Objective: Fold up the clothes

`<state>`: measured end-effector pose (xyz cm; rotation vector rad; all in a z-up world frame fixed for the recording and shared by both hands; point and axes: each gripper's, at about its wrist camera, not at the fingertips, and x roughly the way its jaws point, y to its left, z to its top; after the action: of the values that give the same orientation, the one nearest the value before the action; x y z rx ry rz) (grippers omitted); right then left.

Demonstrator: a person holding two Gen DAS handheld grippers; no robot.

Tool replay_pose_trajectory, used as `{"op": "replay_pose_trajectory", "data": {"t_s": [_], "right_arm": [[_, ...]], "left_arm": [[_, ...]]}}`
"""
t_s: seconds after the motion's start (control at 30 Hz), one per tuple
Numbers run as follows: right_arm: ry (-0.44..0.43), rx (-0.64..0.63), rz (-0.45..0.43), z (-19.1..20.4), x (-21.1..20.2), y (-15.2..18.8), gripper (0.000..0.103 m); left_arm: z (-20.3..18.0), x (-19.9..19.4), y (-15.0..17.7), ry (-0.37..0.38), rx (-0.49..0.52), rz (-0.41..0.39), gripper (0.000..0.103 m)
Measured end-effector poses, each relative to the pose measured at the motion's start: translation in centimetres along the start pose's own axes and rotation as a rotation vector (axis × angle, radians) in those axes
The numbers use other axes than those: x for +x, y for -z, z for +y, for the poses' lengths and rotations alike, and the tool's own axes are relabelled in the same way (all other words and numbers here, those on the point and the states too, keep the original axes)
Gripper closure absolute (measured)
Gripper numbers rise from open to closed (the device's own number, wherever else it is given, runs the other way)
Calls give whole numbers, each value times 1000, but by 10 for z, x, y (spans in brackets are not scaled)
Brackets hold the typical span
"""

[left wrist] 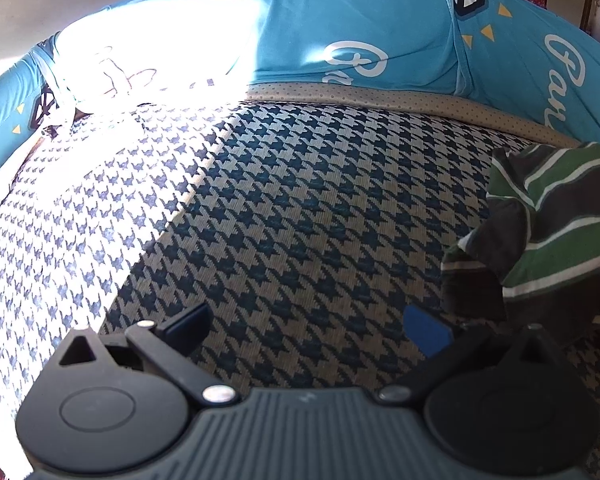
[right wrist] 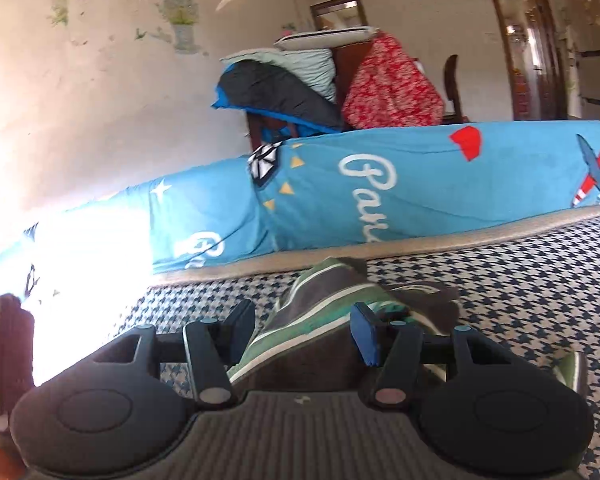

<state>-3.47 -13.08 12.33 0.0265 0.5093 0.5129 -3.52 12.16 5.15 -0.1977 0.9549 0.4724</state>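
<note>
Hard sunlight pours in from the left, burning the houndstooth cover (left wrist: 80, 216) and the blue printed bedding (left wrist: 148, 36) to blank white in both views. The rest of the cover (left wrist: 300, 208) sits in cool, even shade with its pattern crisp. The right wrist view is softly smeared, most plainly on the wall stickers (right wrist: 180, 20) and the doorway (right wrist: 528, 48). Fisheye bending curves the bedding's edge into an arc, and the corners darken.

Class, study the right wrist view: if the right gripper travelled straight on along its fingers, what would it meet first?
Most likely the striped garment. It lies bunched on the houndstooth cover, directly ahead of the right gripper, between its open fingers, which do not press it. Depth is unclear, but nothing nearer shows.
</note>
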Motion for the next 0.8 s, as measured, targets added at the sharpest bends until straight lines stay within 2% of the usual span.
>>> {"op": "replay_pose_trajectory", "data": {"t_s": [0.23, 0.37, 0.47, 0.67, 0.8], "right_arm": [[-59, -144, 73, 36, 27, 21, 50], [-82, -197, 106, 48, 45, 29, 42], [-93, -245, 130, 57, 58, 35, 41], [-40, -400, 148, 74, 82, 49, 41], [60, -519, 169, 85, 101, 62, 42]], "left_arm": [[27, 1, -9, -6, -59, 2, 0], [42, -2, -13, -20, -75, -12, 0], [52, -3, -16, -26, -82, -15, 0], [67, 1, -19, -10, -103, 6, 0], [69, 8, -23, 4, -111, 13, 0]]}}
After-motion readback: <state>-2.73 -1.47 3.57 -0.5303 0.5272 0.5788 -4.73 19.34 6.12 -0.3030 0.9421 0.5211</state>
